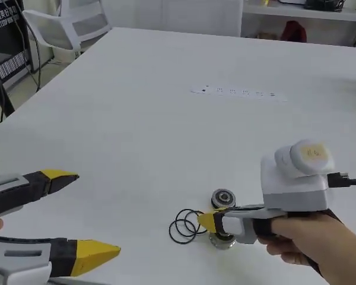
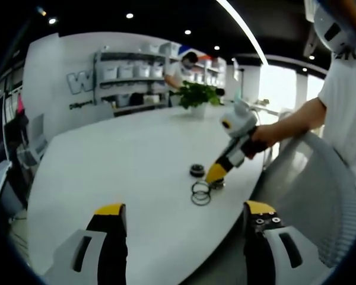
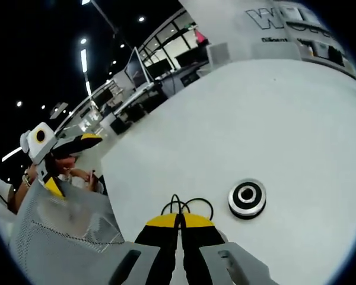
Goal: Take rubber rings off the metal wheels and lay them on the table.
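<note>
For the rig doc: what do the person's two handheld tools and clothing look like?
Both match: the left tool and right tool have pointed yellow tips on black jaws, set in light grey bodies. A black cable leaves the back of the right tool. The person wears a white short-sleeved shirt.

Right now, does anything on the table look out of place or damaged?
Nothing stands out. The rubber rings lie flat in an overlapping bunch on the table, next to the two metal wheels, with the right hand-held gripper shut beside them. No visible damage or spill.
</note>
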Available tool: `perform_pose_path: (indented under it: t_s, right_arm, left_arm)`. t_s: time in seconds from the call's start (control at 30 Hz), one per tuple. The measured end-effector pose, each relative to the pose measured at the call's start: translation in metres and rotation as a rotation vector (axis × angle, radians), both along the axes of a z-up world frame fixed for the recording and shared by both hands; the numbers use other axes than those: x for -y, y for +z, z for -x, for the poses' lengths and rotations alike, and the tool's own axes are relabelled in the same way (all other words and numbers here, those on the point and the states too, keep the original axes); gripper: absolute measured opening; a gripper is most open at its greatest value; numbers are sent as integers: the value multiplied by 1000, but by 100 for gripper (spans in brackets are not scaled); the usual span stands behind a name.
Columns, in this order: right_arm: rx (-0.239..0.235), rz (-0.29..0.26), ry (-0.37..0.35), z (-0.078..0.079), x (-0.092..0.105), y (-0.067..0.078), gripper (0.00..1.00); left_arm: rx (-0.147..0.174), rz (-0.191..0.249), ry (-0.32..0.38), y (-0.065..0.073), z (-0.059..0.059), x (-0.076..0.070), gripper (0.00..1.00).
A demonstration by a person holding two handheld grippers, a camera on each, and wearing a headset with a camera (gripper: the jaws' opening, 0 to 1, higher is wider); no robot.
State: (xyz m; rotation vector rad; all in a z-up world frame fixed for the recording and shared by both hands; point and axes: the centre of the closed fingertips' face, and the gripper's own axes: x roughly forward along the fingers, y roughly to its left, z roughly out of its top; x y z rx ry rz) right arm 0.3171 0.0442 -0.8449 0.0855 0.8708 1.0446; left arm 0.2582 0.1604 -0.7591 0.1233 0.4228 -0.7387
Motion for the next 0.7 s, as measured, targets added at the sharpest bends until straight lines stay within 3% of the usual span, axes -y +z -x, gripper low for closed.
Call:
perform_pose_path:
  t_s: [0.33,0.5,0.7]
  right_arm:
    - [29,27,3,-3,2,-4,0]
    - [67,55,7,-7,4,-7,0]
    - [87,53,5,-9,4,-7,3]
  left_arm:
    - [-5,5,1,-1,0,1,82]
    - [5,8,11,0,-2,-1,81]
    - [1,7,10,-1,-3,0,81]
